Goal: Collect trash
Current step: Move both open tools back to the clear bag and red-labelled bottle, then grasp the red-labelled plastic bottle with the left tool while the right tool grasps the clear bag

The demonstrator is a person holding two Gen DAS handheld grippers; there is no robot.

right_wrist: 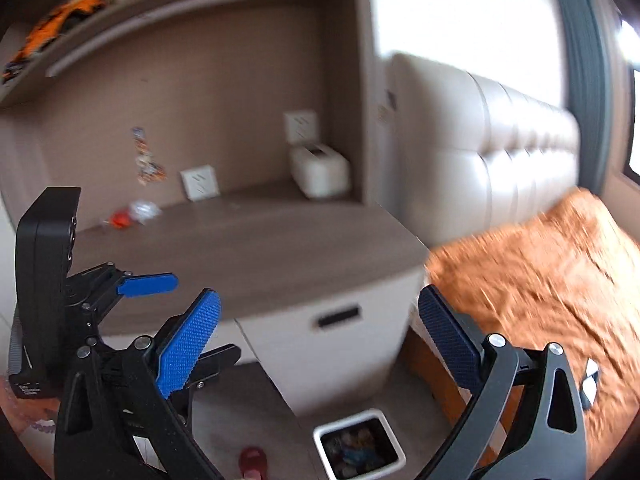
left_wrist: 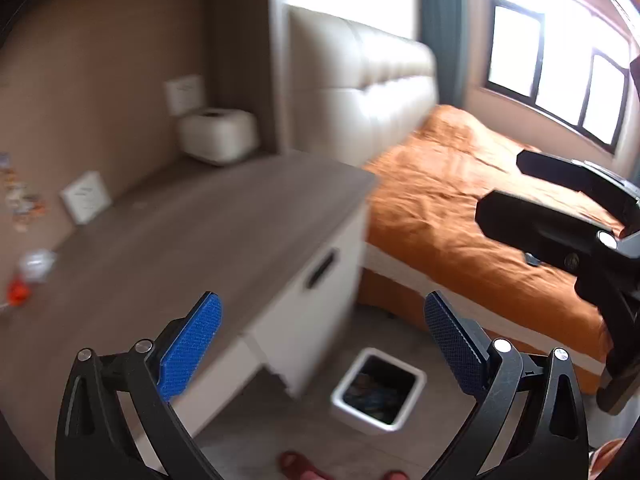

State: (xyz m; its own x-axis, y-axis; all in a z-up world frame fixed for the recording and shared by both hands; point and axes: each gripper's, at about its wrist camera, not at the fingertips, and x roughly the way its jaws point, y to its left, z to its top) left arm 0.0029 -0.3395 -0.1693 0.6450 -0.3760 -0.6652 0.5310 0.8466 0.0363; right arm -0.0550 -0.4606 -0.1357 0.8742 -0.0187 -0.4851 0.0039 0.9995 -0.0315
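Note:
A clear crumpled wrapper (left_wrist: 37, 264) and a small orange piece of trash (left_wrist: 18, 294) lie at the far left of the brown desk top (left_wrist: 192, 236); they also show in the right wrist view as the wrapper (right_wrist: 145, 210) and the orange piece (right_wrist: 120, 218). A white bin (left_wrist: 378, 390) with trash inside stands on the floor below the desk; its rim shows in the right wrist view (right_wrist: 320, 434). My left gripper (left_wrist: 322, 344) is open and empty above the desk edge. My right gripper (right_wrist: 320, 340) is open and empty, to the right of the left one.
A bed with an orange cover (left_wrist: 472, 208) and a cream headboard (left_wrist: 360, 80) stands right of the desk. A white box (left_wrist: 218, 134) and wall sockets (right_wrist: 199, 182) sit at the desk's back. A drawer handle (right_wrist: 338, 317) faces me. A shelf (right_wrist: 120, 20) hangs above.

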